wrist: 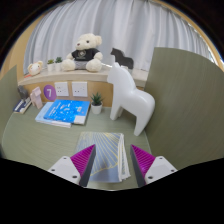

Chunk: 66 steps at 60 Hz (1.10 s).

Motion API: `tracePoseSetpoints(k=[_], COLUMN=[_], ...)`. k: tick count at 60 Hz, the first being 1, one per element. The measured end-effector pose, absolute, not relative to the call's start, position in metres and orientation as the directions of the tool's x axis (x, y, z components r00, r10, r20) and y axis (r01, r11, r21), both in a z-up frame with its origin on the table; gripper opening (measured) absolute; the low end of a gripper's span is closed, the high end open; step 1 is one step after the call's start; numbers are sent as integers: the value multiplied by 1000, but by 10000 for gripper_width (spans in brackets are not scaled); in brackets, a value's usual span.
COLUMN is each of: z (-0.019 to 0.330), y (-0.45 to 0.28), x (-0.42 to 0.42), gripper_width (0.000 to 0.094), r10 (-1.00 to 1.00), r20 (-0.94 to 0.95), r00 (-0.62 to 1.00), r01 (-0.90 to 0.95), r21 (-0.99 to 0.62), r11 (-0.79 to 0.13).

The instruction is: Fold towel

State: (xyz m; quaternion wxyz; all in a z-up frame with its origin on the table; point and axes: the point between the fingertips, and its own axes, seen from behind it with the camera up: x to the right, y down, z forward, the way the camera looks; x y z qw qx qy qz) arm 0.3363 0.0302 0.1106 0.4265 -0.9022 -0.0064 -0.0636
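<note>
A folded grey-blue striped towel (108, 158) with a white edge lies flat on the green table (30, 140), between my fingers and a little ahead of them. My gripper (115, 165) is open. Its magenta pads (84, 158) stand at either side of the towel, with a gap showing on the right side. The near end of the towel is hidden below the fingers.
A white horse figure (133, 100) stands just beyond the towel to the right. A blue book (62, 113) lies beyond to the left. At the back, a wooden shelf (60, 76) carries a teddy bear (85, 50); a small potted plant (97, 101) stands below it.
</note>
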Motion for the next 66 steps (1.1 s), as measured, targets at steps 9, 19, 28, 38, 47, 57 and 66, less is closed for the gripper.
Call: tracePoseSetpoints(k=[9, 19, 28, 38, 47, 57, 66], z=[176, 238, 257, 254, 247, 243, 243], y=[11, -32, -87, -151, -196, -222, -234], x=[303, 259, 225, 189, 171, 161, 157], gripper_width=[798, 798, 798, 800, 799, 797, 799], r10=[-16, 24, 40, 67, 78, 92, 96], r20=[90, 63, 52, -1, -12, -2, 14], r00=[996, 998, 998, 998, 997, 996, 995], r01=[65, 67, 64, 29, 26, 43, 58], r21=[-826, -873, -888, -891, -883, -875, -879], r11=[-559, -483, -456, -453, -468, -481, -474])
